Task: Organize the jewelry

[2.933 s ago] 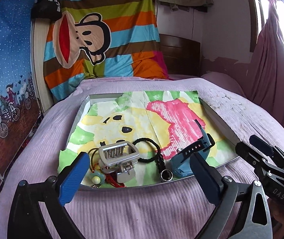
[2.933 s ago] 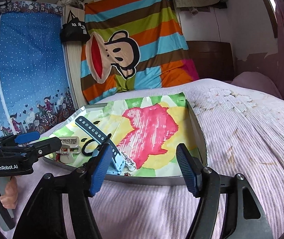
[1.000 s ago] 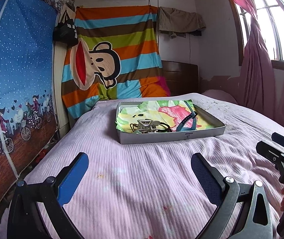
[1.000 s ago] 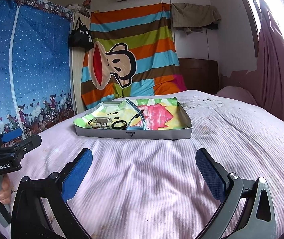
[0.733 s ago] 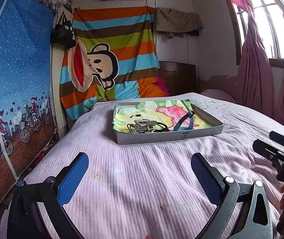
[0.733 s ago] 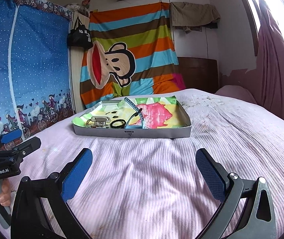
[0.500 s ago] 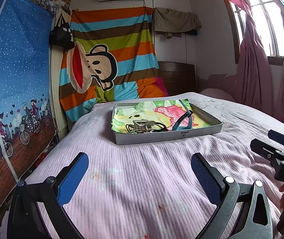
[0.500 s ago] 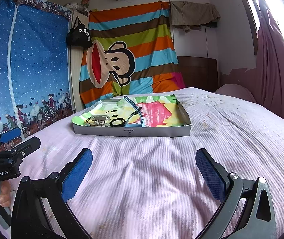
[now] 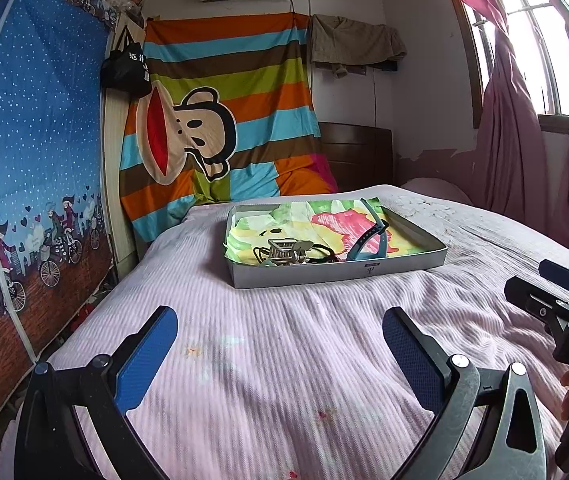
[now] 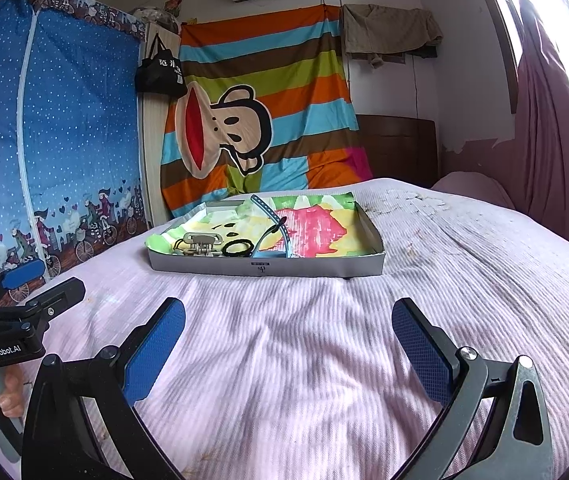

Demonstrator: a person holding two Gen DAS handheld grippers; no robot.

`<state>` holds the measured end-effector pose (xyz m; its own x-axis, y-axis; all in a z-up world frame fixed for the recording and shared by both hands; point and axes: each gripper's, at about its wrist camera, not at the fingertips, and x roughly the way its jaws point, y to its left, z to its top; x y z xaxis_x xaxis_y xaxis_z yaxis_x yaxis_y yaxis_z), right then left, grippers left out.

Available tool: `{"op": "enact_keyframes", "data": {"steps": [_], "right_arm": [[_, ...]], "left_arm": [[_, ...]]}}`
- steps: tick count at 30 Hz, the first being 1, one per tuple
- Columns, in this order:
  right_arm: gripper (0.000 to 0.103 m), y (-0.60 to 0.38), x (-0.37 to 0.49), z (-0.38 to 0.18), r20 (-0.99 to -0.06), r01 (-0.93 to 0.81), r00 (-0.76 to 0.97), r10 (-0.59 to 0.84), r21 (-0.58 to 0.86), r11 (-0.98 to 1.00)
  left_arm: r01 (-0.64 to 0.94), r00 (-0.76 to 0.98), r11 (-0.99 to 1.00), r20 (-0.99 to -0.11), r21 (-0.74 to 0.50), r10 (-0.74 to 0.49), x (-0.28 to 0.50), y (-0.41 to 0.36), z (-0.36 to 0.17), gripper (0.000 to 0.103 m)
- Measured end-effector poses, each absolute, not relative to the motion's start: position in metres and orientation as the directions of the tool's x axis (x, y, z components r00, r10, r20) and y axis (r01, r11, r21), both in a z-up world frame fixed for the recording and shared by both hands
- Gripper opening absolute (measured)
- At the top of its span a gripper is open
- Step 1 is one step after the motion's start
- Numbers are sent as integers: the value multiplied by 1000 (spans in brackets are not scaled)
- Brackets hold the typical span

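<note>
A shallow grey tray (image 9: pixel 340 271) lined with a colourful cartoon sheet sits on the pink bed; it also shows in the right wrist view (image 10: pixel 324 269). In it lie a silver hair clip (image 9: pixel 284 249) (image 10: pixel 200 243), a black cord bracelet (image 9: pixel 322 255) (image 10: pixel 237 249) and a blue watch band (image 9: pixel 366 236) (image 10: pixel 274 226) arching upward. My left gripper (image 9: pixel 280 356) is open and empty, well short of the tray. My right gripper (image 10: pixel 288 344) is open and empty, also well back.
The pink ribbed bedspread (image 9: pixel 284 340) fills the foreground. A striped monkey blanket (image 9: pixel 220 128) hangs behind the bed. A blue wardrobe cover (image 9: pixel 24 160) stands on the left, pink curtains (image 9: pixel 524 120) on the right. The right gripper shows at the right edge of the left wrist view (image 9: pixel 556 300).
Both grippers have pulled back from the tray, which now looks small and far. Both stay open and empty. The jewelry in the tray has not moved.
</note>
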<state>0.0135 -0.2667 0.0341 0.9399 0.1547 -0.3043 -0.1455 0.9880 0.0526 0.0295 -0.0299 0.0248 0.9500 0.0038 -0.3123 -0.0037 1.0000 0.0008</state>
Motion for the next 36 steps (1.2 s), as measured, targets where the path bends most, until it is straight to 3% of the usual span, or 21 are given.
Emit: {"op": "enact_keyframes", "data": {"steps": [36], "right_arm": [[102,-267,14,36,-303,-147,940,157,56,988]], "left_arm": [[-6,950,1000,-311,-2,5,28,-29,21,103]]}}
